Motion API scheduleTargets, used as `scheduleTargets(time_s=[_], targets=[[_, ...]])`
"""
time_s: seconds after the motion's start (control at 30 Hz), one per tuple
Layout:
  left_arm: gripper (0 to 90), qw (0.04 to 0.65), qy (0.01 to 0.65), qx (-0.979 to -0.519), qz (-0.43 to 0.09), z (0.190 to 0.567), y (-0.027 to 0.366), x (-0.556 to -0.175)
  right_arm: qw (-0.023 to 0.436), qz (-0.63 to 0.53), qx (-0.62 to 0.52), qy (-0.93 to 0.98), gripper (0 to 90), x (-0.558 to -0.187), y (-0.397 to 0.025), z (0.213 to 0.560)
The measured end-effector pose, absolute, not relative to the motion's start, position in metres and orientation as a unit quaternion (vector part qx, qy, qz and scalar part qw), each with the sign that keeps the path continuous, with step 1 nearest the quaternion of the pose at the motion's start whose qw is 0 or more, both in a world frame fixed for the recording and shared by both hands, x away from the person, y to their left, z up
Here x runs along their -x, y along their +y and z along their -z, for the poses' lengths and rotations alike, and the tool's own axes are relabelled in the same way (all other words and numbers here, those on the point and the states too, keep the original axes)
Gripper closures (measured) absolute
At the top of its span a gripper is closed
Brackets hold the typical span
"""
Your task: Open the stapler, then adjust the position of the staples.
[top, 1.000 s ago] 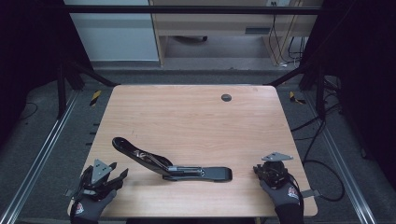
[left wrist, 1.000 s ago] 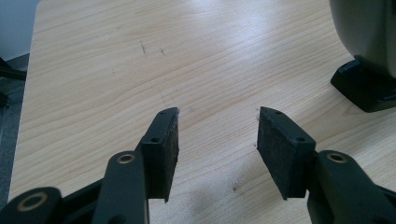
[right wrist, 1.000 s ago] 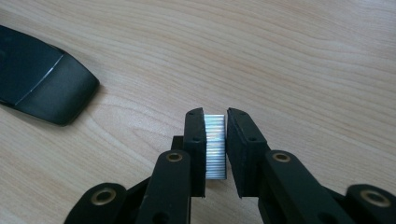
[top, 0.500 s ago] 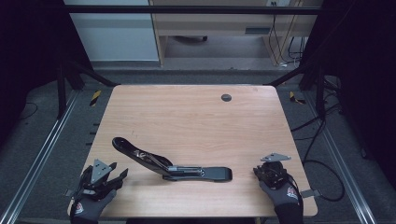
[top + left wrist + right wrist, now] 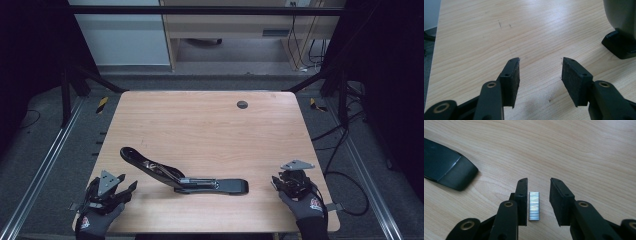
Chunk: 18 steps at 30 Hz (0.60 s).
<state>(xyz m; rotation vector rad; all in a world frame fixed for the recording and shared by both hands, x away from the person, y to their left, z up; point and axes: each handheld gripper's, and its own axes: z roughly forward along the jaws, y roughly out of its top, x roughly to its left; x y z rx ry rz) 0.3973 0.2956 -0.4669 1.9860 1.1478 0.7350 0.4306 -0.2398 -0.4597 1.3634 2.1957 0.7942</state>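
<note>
Well, staples: strip (image 5: pixel 534 205) flat on the desk (image 5: pixel 200 125), between the right tongs (image 5: pixel 538 202), jaws apart.
Stapler (image 5: pixel 182 175): flipped open, mid-desk.
Left tongs (image 5: pixel 540 80): released, empty.
Risk: thin strip may skid or snap when pinched.

Light wood bench (image 5: pixel 200 125), bare over most of its top. Black stapler (image 5: pixel 180 176) lies opened out near the front edge. Small strip of staples (image 5: pixel 534 205) flat near front right corner. Dark round hole (image 5: pixel 242 104) near back edge.
</note>
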Motion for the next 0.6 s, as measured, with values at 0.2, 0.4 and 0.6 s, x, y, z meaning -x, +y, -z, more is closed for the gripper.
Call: scheduleTargets(time_s=[0.2, 0.4, 0.6], targets=[[48.4, 0.358, 0.443, -0.771, -0.285, 0.467, 0.295, -0.398, 0.190, -0.266, -0.494, 0.806, 65.4, -0.437, -0.238, 0.461], [48.1, 0.360, 0.448, -0.770, -0.279, 0.468, 0.296, -0.399, 0.180, -0.253, -0.493, 0.813, 65.6, -0.443, -0.236, 0.461], [47.7, 0.356, 0.447, -0.770, -0.282, 0.468, 0.296, -0.399, 0.183, -0.245, -0.489, 0.817, 65.8, -0.445, -0.236, 0.454]])
